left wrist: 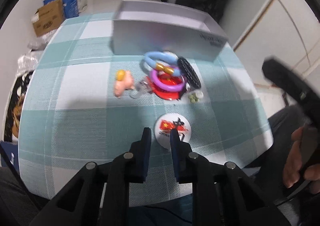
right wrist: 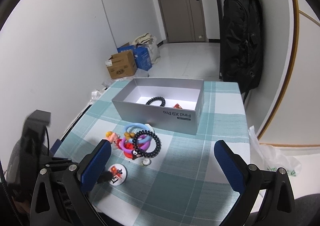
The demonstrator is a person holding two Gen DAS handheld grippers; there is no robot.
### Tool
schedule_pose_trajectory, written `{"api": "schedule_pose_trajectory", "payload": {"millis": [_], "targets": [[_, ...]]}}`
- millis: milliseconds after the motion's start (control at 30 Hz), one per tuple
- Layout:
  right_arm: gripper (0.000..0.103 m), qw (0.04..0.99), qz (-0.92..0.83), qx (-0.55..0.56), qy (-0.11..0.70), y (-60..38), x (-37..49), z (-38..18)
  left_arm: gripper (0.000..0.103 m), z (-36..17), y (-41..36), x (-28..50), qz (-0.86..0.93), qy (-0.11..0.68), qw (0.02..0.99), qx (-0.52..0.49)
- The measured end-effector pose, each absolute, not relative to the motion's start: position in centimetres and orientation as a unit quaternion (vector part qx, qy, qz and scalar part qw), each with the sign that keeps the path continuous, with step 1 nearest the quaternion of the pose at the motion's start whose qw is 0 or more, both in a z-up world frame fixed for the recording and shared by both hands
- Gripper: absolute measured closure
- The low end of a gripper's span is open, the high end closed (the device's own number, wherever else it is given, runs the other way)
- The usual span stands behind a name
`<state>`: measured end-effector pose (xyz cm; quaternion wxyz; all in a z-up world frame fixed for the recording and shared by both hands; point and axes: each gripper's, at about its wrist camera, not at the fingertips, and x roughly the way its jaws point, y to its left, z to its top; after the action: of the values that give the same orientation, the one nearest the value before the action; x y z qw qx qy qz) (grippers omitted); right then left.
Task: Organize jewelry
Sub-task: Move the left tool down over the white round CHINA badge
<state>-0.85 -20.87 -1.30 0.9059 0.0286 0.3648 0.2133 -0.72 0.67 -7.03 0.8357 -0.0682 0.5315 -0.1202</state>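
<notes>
my left gripper [left wrist: 159, 136] pinches the round badge [left wrist: 173, 131] edge near the box [right wrist: 160, 114] | right gripper [right wrist: 163, 163] wide, empty | badge may slip out, thin edge

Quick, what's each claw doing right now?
Left gripper: closed at the round badge's edge; grip unclear.
Right gripper: wide open, holding nothing.

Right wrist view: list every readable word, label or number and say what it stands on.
"Find X9 Pro": upside down on the near wall of the grey box.
Small dark label beside it on that wall: too small to read.
Round white badge: print too small to read.
Brown cardboard box and blue boxes on the floor: printing too small to read.
</notes>
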Motion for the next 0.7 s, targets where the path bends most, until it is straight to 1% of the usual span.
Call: {"api": "schedule_pose_trajectory", "payload": {"millis": [67, 133, 167, 200, 267, 300, 433, 567, 667, 700], "targets": [[0.000, 0.905, 0.215, 0.030, 0.366, -20.7, -0.8, -1.3, 0.087, -6.5, 1.5, -0.9, -0.118, 0.525, 0.838, -0.093], [0.000, 0.905, 0.217, 0.030, 0.365, -20.7, -0.8, -1.3, 0.073, -6.7, 1.5, -0.8, -0.127, 0.533, 0.830, -0.103], [0.000, 0.904, 0.219, 0.031, 0.365, -20.6, -0.8, -1.3, 0.055, -6.8, 1.3, -0.7, -0.129, 0.537, 0.827, -0.103], [0.000, 0.904, 0.219, 0.031, 0.366, -20.6, -0.8, -1.3, 0.044, -6.8, 1.0, -0.7, -0.130, 0.536, 0.828, -0.102], [0.000, 0.904, 0.220, 0.033, 0.365, -20.6, -0.7, -1.3, 0.036, -6.6, -0.1, -0.9, -0.136, 0.529, 0.833, -0.085], [0.000, 0.904, 0.221, 0.035, 0.365, -20.7, -0.7, -1.2, 0.034, -6.7, -0.8, -0.9, -0.138, 0.526, 0.836, -0.067], [0.000, 0.905, 0.219, 0.045, 0.361, -21.2, -0.6, -1.0, 0.034, -8.1, -3.0, -0.2, -0.116, 0.542, 0.832, 0.013], [0.000, 0.905, 0.215, 0.064, 0.361, -22.1, -0.3, -0.9, 0.032, -8.4, -4.5, -0.1, -0.110, 0.523, 0.843, 0.062], [0.000, 0.904, 0.212, 0.076, 0.363, -22.6, -0.1, -0.9, 0.035, -8.3, -4.3, 0.0, -0.111, 0.525, 0.842, 0.057], [0.000, 0.904, 0.211, 0.079, 0.364, -22.7, -0.1, -0.9, 0.043, -8.2, -4.2, -0.1, -0.114, 0.524, 0.842, 0.058]]}}
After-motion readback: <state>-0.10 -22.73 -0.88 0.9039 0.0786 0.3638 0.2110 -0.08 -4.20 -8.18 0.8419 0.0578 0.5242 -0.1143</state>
